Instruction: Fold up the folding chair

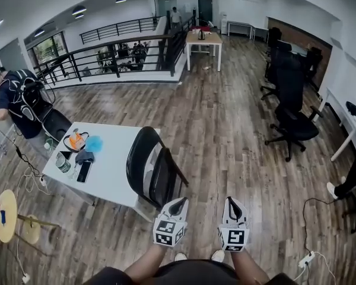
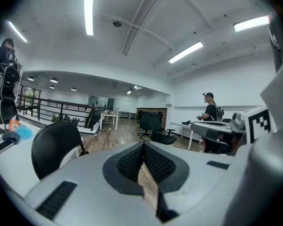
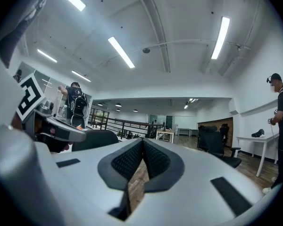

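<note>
The black folding chair [image 1: 151, 170] stands unfolded beside the white table [image 1: 110, 177], its curved back [image 2: 54, 147] toward me. My left gripper [image 1: 178, 205] is shut and empty, just in front of the chair's near edge and apart from it. My right gripper [image 1: 234, 206] is shut too, holding nothing, over bare wood floor to the chair's right. In the left gripper view the jaws [image 2: 143, 147] meet, with the chair back to their left. In the right gripper view the pads [image 3: 142, 145] are closed and the chair back [image 3: 95, 139] shows dark at left.
On the table lie a phone [image 1: 83, 171], a blue cloth [image 1: 94, 143], an orange-and-white bag [image 1: 75, 141] and a cup [image 1: 62, 162]. A person with a backpack [image 1: 18, 103] stands at far left. Black office chairs [image 1: 292, 108] stand at right, a railing [image 1: 115, 55] behind, a power strip [image 1: 306, 259] at lower right.
</note>
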